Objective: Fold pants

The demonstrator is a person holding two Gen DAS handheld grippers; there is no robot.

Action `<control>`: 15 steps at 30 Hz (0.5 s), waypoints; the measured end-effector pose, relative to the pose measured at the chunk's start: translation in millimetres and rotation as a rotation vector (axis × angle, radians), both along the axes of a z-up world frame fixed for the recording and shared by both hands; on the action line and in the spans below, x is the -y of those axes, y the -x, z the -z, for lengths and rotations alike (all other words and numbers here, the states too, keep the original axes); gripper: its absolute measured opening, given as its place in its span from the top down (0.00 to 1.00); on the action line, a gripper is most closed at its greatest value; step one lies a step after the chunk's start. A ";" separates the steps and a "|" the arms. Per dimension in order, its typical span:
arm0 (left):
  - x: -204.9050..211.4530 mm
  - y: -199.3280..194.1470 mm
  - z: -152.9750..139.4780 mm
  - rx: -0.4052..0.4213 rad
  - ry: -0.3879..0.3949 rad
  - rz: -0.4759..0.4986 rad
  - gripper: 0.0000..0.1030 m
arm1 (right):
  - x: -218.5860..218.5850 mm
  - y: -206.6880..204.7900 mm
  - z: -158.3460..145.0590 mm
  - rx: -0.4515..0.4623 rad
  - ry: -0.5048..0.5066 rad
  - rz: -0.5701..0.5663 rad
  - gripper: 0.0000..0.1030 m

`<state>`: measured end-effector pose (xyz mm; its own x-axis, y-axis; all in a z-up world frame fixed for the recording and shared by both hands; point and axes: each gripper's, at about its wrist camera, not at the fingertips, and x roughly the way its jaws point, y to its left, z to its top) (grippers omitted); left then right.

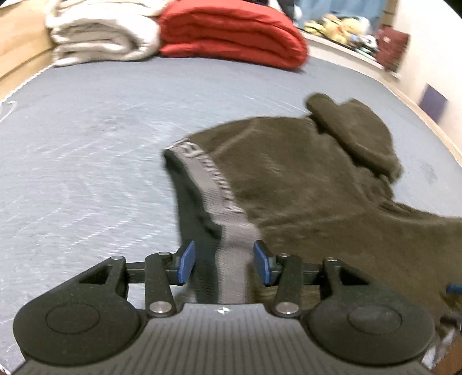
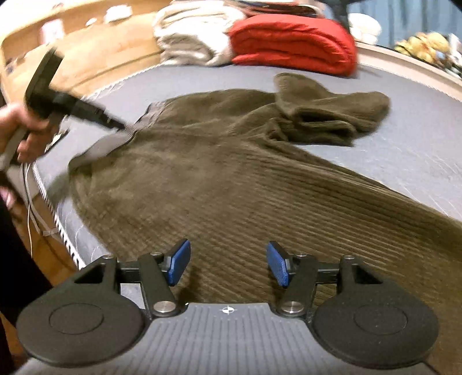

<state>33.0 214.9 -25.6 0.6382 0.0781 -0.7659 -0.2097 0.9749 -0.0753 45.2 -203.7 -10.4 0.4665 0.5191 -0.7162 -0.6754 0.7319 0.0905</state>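
Note:
Olive-brown corduroy pants lie spread on the grey-blue mattress, with one leg end bunched at the far side. The grey elastic waistband runs toward me and passes between the blue pads of my left gripper, which stands open around it. In the right wrist view the left gripper is blurred, held by a hand at the waistband. My right gripper is open just above the ribbed cloth of a leg, with nothing pinched.
A folded red blanket and a cream one sit at the far end of the mattress. A wooden bed frame runs along the left. The mattress edge is close to the waistband. Soft toys crowd a ledge.

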 end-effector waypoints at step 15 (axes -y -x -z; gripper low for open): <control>-21.1 5.3 35.0 -0.150 0.159 0.029 0.21 | -56.9 37.2 16.0 0.053 0.117 -0.327 0.34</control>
<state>27.7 236.0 -60.6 0.5166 -0.0685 -0.8535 -0.2017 0.9590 -0.1990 8.0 -146.8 -26.4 0.3273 0.5631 -0.7588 -0.8773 0.4793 -0.0228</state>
